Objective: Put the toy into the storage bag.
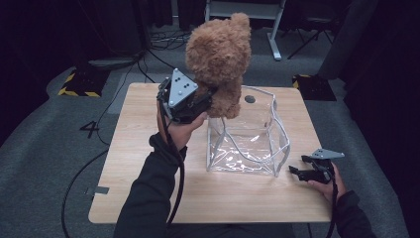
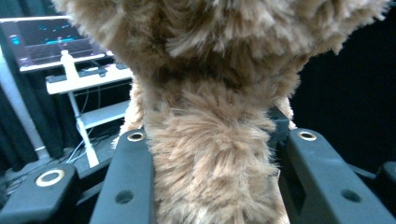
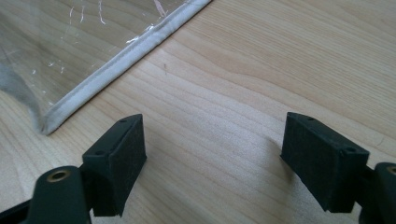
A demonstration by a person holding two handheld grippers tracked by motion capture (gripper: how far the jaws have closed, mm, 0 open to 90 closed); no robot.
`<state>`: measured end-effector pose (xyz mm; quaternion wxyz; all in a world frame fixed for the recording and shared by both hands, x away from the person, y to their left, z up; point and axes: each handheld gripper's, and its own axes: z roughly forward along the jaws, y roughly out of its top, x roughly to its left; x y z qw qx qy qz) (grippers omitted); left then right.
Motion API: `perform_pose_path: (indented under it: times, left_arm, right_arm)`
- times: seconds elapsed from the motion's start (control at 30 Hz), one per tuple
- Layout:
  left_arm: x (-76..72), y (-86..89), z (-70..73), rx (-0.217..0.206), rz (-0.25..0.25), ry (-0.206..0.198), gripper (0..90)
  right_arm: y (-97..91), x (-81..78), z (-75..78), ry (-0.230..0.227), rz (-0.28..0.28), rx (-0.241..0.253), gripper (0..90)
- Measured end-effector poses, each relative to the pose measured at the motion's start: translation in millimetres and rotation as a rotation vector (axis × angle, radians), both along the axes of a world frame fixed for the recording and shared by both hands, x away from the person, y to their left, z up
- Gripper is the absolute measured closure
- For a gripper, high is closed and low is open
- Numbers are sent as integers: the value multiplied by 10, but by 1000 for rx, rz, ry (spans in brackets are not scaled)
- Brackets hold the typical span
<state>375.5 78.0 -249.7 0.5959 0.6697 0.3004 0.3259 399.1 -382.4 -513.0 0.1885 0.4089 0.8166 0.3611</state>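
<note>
A brown plush teddy bear (image 1: pixel 220 59) hangs above the back left rim of a clear plastic bag (image 1: pixel 247 136) that stands open on the wooden table (image 1: pixel 143 188). My left gripper (image 1: pixel 208 101) is shut on the bear's lower body, lifted above the table. In the left gripper view the bear's fur (image 2: pixel 215 154) bulges between the two black jaws of my left gripper (image 2: pixel 217 137). My right gripper (image 1: pixel 293 171) rests low on the table right of the bag, open. The right gripper view shows my right gripper (image 3: pixel 212 140) holding nothing, with the bag's white seam (image 3: pixel 116 60) ahead.
A dark round hole (image 1: pixel 250 98) in the tabletop lies behind the bag. Cables (image 1: pixel 79 178) trail over the grey carpet at left. A white desk frame (image 1: pixel 275 34) stands behind the table, and yellow-black striped bases (image 1: pixel 77 89) sit on the floor.
</note>
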Motion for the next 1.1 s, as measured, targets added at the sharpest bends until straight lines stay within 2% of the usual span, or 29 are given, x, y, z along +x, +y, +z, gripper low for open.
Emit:
perform_pose_path:
  times: [0.37,0.47,0.7,0.8,1.03,1.1]
  left_arm:
    - [124,-486,73,29,-83,12,609]
    - [177,-690,80,46,-105,20,608]
    - [216,-913,49,59,-138,31,608]
    - [244,-983,-13,60,-162,47,608]
    - [296,-1007,-154,2,-192,85,607]
    - [297,-1001,-180,-2,-187,94,606]
  right_arm:
    - [1,0,0,0,0,1,217]
    - [1,0,0,0,0,1,216]
    - [0,0,0,0,1,1,216]
    - [1,0,0,0,1,1,216]
    - [0,1,0,-3,4,1,216]
    - [0,1,0,-2,3,1,216]
